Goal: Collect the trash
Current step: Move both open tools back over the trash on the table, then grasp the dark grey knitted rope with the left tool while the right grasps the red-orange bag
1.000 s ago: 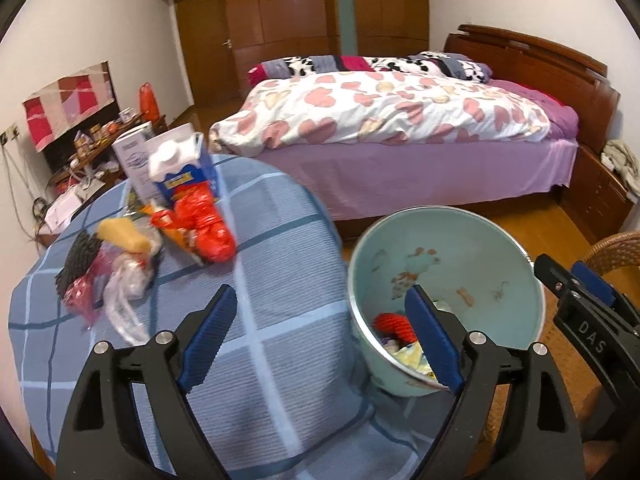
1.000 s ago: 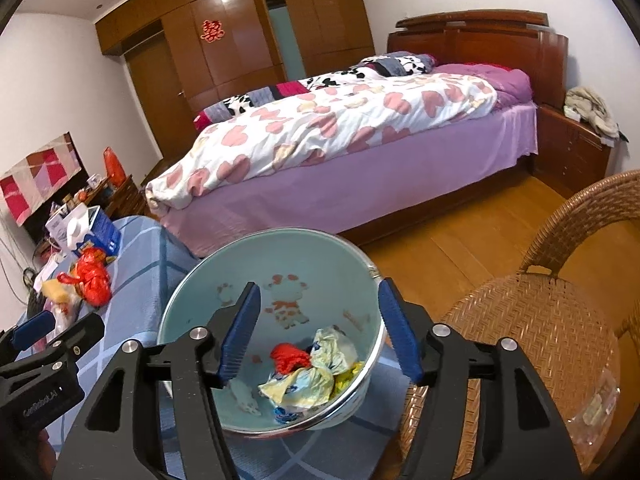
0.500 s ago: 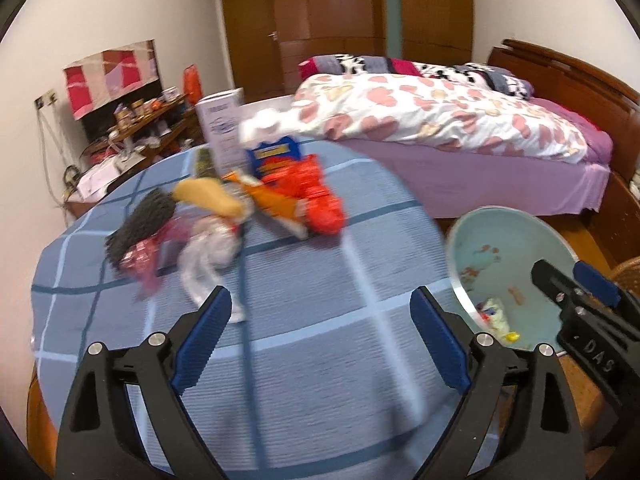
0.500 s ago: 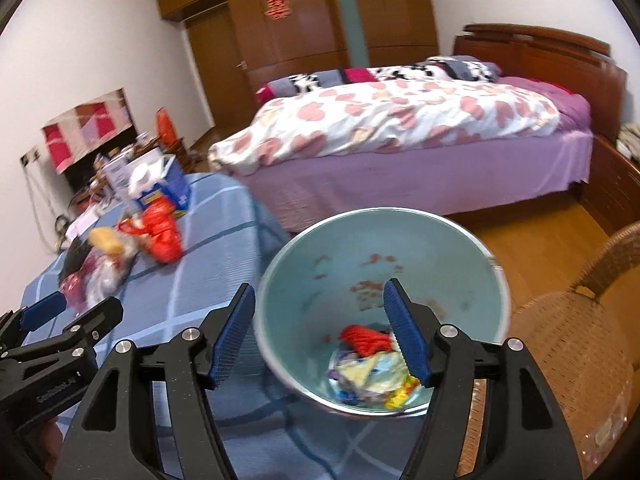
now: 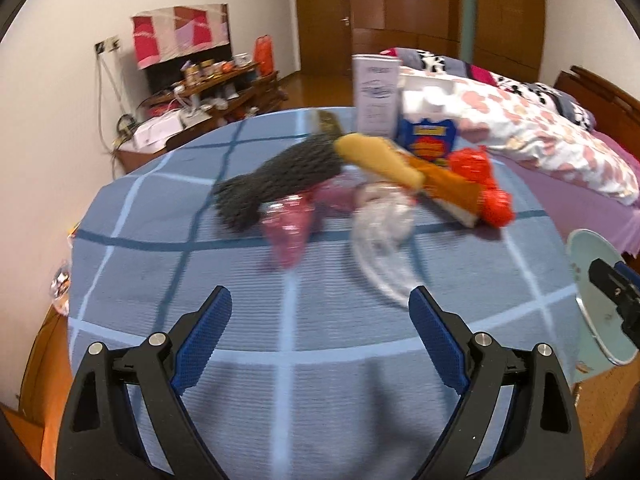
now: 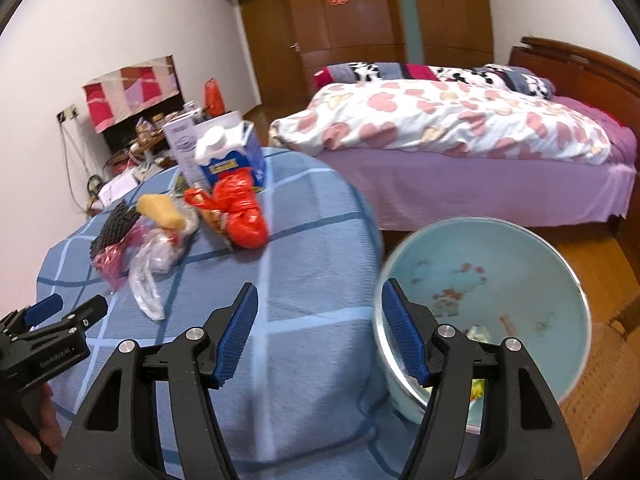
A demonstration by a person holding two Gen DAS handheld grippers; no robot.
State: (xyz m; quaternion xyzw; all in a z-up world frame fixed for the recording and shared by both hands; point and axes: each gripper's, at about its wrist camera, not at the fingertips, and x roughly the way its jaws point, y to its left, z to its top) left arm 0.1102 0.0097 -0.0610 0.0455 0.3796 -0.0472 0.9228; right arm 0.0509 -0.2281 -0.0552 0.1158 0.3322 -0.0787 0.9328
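A pile of trash lies on the round table's blue checked cloth (image 5: 160, 280): dark grey netting (image 5: 280, 176), a pink plastic bag (image 5: 288, 224), a clear plastic bag (image 5: 384, 232), a yellow wrapper (image 5: 380, 156) and a red plastic bag (image 5: 484, 184). My left gripper (image 5: 320, 294) hangs open and empty over the cloth, short of the pile. The pale blue bin (image 6: 500, 292) stands beside the table with scraps at its bottom. My right gripper (image 6: 320, 286) hovers over the table edge next to the bin's rim, its jaws closing slightly with nothing between them.
A blue carton (image 5: 426, 136) and a white box (image 5: 376, 96) stand behind the pile. A bed (image 6: 460, 132) with a heart-print quilt fills the far right. A cluttered wooden shelf (image 5: 208, 88) lines the left wall. A wicker chair (image 6: 608, 380) sits beside the bin.
Both grippers swung left, away from the bin and toward the pile on the table. The bin slid to the right edge of the left wrist view. Both stay empty.
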